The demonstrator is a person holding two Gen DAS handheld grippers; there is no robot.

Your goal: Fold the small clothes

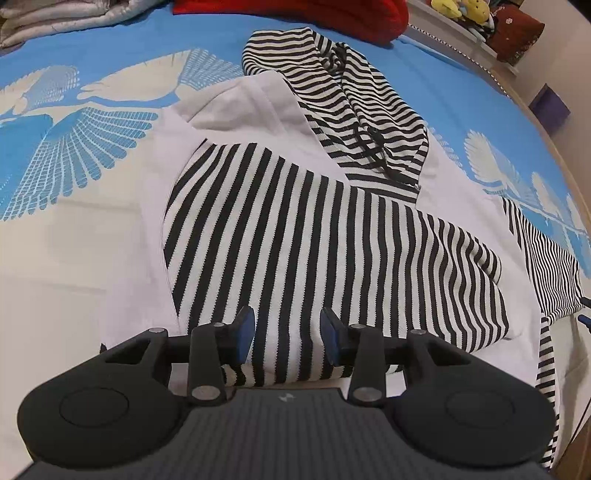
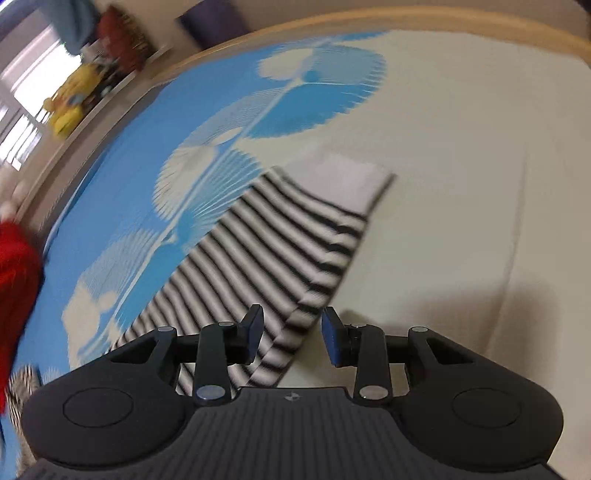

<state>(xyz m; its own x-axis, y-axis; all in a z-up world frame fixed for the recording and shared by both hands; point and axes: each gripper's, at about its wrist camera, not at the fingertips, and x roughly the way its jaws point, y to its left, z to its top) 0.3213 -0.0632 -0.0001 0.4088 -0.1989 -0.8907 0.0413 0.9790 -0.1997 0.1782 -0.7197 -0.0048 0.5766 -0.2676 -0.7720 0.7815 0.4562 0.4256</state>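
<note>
On the bed (image 1: 92, 229), spread with a blue sheet printed in white bird and fan shapes:

1. Striped hooded top (image 1: 314, 229), black and off-white. Lies flat in the middle of the bed over a plain white cloth (image 1: 147, 184). Hood (image 1: 340, 85) sits at the far end, crumpled, with a dark drawstring trailing over it. One striped sleeve is laid across the body, its stripes running toward the camera. A white cuff or lining panel (image 1: 243, 103) shows beside the hood.

2. Second striped portion (image 1: 550, 266), narrower stripes, at the right edge of the left wrist view; whether it belongs to the same garment cannot be told.

3. Left hand-held gripper (image 1: 287, 328). Poised over the near hem of the striped top, jaws partly apart, blue pads (image 1: 246, 328) either side of a strip of fabric with a gap showing; no pinch visible.

4. Right hand-held gripper (image 2: 291, 332). Jaws partly apart, nothing clamped. Beneath it, in a motion-blurred view, a striped sleeve (image 2: 266, 258) ending in a white cuff (image 2: 343, 181) lies stretched out on the sheet; the sleeve's edge passes under the left finger, the right finger is over bare sheet.

5. Red cloth (image 1: 295, 14) at the head of the bed.

6. Grey folded bedding (image 1: 55, 18), far left corner.

7. Yellow soft toys (image 1: 461, 9) on a ledge beyond the bed.
</note>
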